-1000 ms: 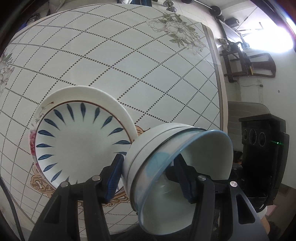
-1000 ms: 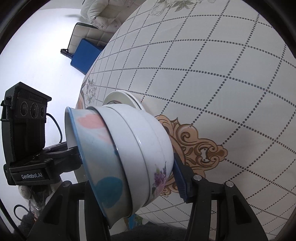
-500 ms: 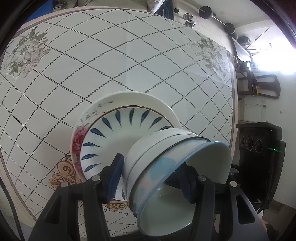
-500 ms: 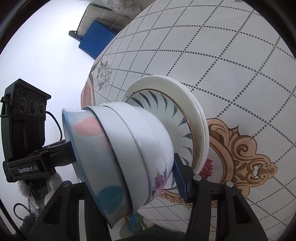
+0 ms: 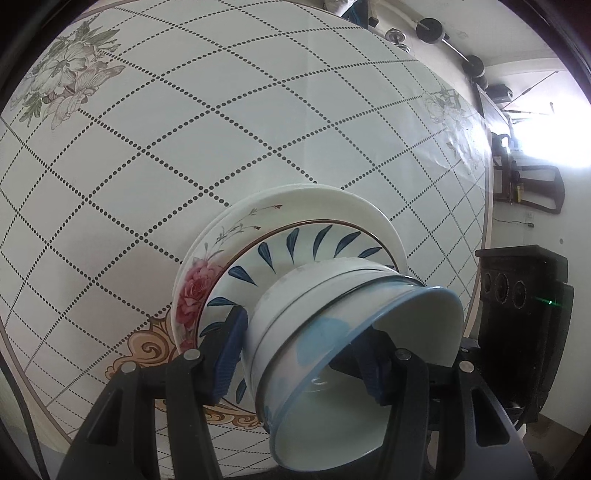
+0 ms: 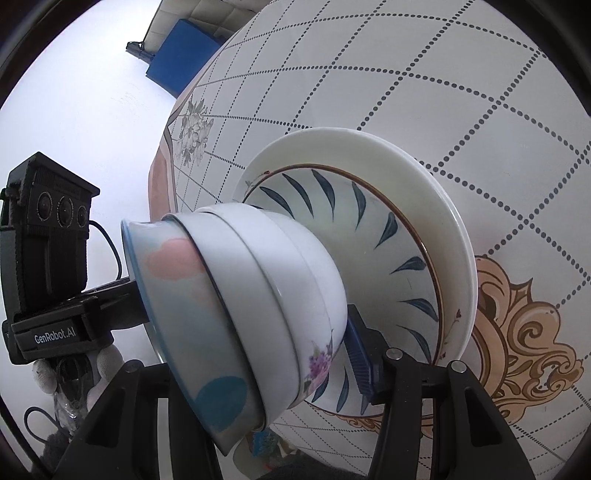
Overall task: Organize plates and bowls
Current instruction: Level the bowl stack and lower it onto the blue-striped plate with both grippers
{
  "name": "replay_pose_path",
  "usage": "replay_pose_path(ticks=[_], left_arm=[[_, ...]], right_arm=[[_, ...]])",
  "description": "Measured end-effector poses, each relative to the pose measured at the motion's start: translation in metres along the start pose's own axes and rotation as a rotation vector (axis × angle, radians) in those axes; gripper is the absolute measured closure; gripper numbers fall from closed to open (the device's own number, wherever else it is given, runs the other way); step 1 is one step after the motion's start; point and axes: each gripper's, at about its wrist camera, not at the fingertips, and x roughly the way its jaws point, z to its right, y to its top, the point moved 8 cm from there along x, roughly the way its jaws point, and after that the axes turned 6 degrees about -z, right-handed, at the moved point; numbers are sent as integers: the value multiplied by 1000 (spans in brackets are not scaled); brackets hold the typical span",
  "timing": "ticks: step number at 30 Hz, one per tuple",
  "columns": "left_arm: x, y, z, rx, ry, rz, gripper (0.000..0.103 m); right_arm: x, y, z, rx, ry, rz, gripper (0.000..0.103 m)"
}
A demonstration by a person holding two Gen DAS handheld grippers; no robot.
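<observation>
Three nested bowls (image 5: 332, 317) (image 6: 258, 295) hang tilted on their side: a blue-rimmed one with pink and blue patches, a plain white one, and one with a purple flower. My left gripper (image 5: 301, 343) is shut on the stack, one pad under the base and one inside the blue-rimmed bowl. My right gripper (image 6: 251, 347) is shut on the same stack from the opposite side; its left finger is hidden by the bowls. Just beyond the stack's base lies a blue-leaf plate (image 5: 295, 243) (image 6: 373, 236) on a wider white rose plate (image 5: 229, 236) (image 6: 406, 162).
The round table (image 5: 184, 129) has a white cloth with dotted diamonds, and its edge runs down the right. Past it are a dark chair (image 5: 535, 188) and barbell weights (image 5: 428, 26). A blue box (image 6: 177, 62) sits on the floor in the right wrist view.
Both grippers have carried the bowl stack across the table. The two plates, off to one side a second ago, now lie right behind the stack's base and look larger.
</observation>
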Motion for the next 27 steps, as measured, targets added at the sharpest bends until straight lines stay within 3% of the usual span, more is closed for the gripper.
replay_pose_path(ticks=[27], left_arm=[[8, -13, -5, -17, -10, -18, 51]], right_arm=[[16, 5, 5, 42, -24, -9, 49]])
